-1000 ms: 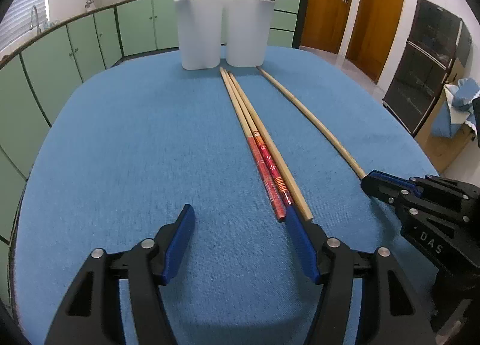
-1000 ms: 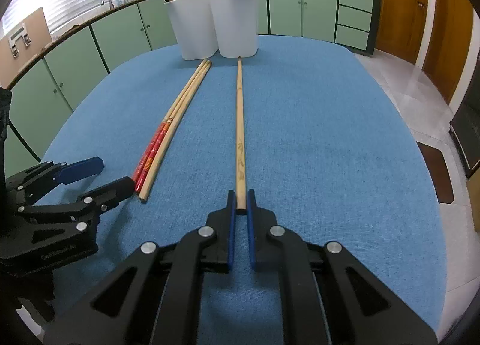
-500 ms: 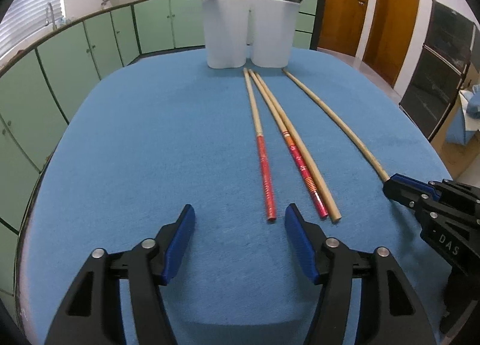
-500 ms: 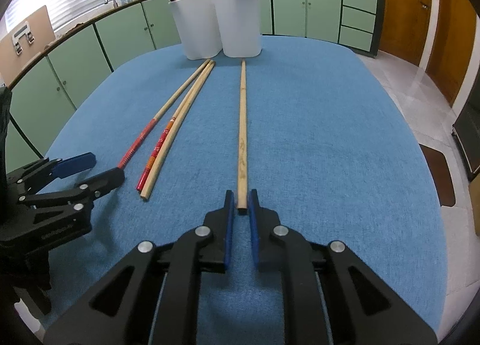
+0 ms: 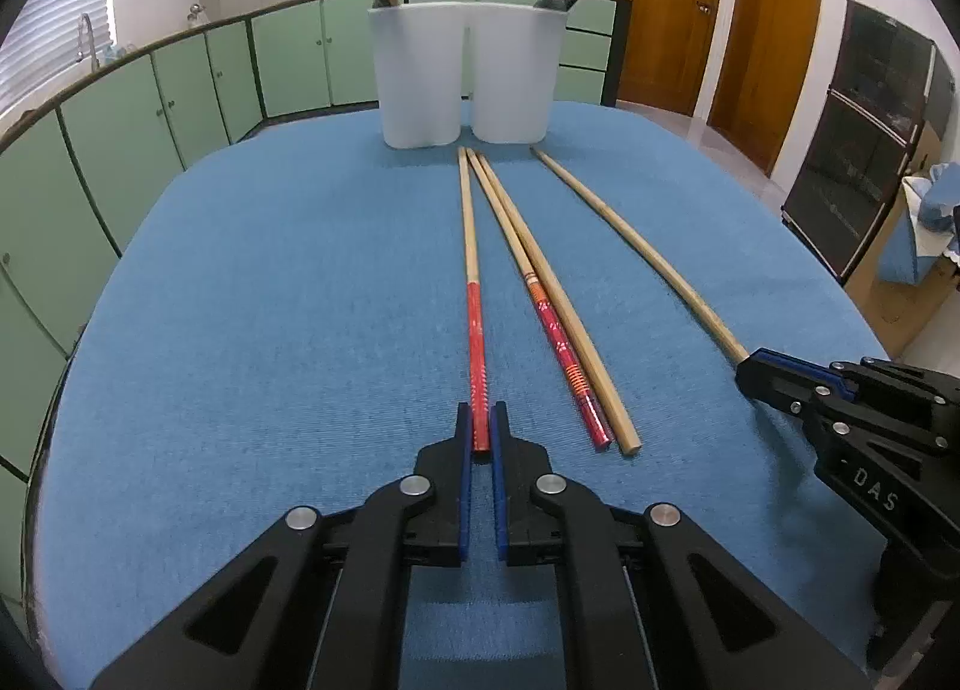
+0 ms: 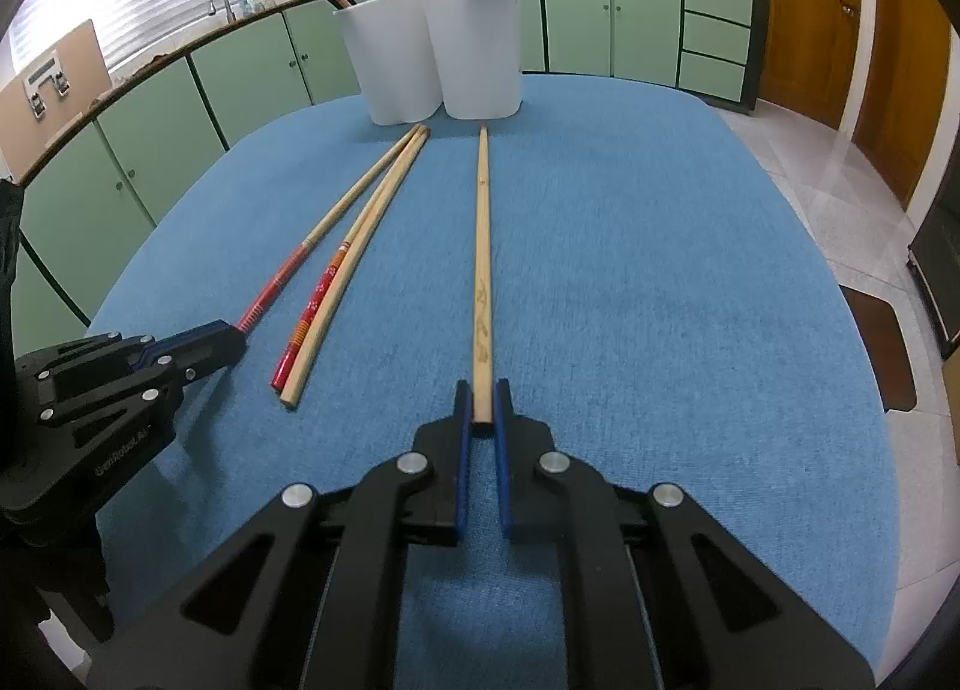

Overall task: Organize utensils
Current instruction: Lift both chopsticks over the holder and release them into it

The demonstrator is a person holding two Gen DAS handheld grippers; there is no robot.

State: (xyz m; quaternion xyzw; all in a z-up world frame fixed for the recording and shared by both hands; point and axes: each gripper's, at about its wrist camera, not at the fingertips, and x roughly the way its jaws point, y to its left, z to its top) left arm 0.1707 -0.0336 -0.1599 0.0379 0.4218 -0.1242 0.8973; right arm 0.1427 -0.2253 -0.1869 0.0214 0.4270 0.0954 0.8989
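Note:
My left gripper [image 5: 479, 429] is shut on the near end of a red-tipped chopstick [image 5: 471, 282] that lies on the blue table [image 5: 270, 300]. A second red-tipped chopstick [image 5: 549, 324] and a plain wooden one [image 5: 576, 330] lie side by side just to its right. My right gripper [image 6: 482, 405] is shut on the near end of a long plain wooden chopstick [image 6: 482, 246], also seen in the left wrist view [image 5: 636, 246]. A white two-compartment holder [image 5: 462, 78] stands at the table's far end with several chopsticks upright in it.
Green kitchen cabinets [image 5: 180, 90] run behind and left of the table. Wooden doors [image 5: 762, 24] and a dark glass cabinet [image 5: 870, 138] stand to the right. The table edge [image 6: 888, 390] drops to a tiled floor on the right.
My left gripper has closed from wide open onto the left red-tipped chopstick, which now lies apart from the other two. My right gripper stays shut on the plain chopstick.

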